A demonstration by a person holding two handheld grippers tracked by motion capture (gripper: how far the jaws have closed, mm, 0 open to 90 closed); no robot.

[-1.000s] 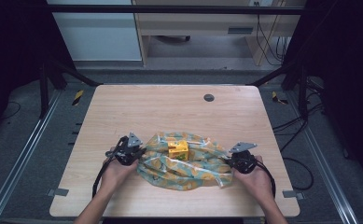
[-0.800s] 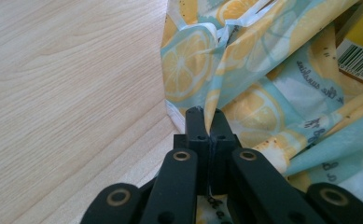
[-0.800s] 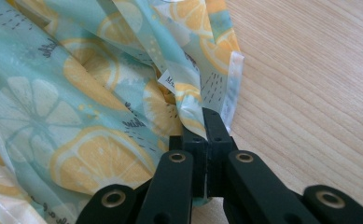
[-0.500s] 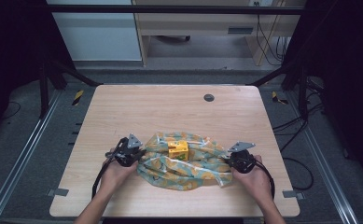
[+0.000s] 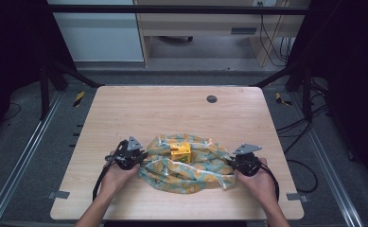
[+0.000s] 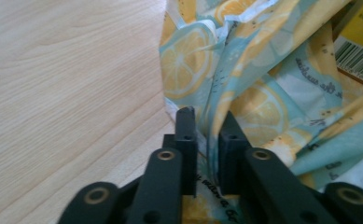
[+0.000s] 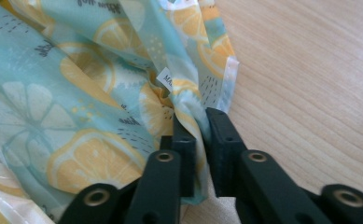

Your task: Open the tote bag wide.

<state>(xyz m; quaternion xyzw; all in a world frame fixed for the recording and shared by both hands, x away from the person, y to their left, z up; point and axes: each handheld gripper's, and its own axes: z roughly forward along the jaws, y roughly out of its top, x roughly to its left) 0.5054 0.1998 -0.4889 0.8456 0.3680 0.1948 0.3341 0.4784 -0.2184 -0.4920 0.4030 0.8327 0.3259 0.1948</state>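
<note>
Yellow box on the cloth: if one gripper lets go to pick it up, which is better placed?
Left, probably. In the high view the yellow box sits left of the lemon-print cloth's middle, nearer the left gripper than the right gripper. Both are shut on cloth edges.

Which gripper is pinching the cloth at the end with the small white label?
The right gripper. A white tag sits on the lemon-print cloth just beyond its jaws; the left gripper clamps a fold with no tag visible, nearer the yellow box.
</note>
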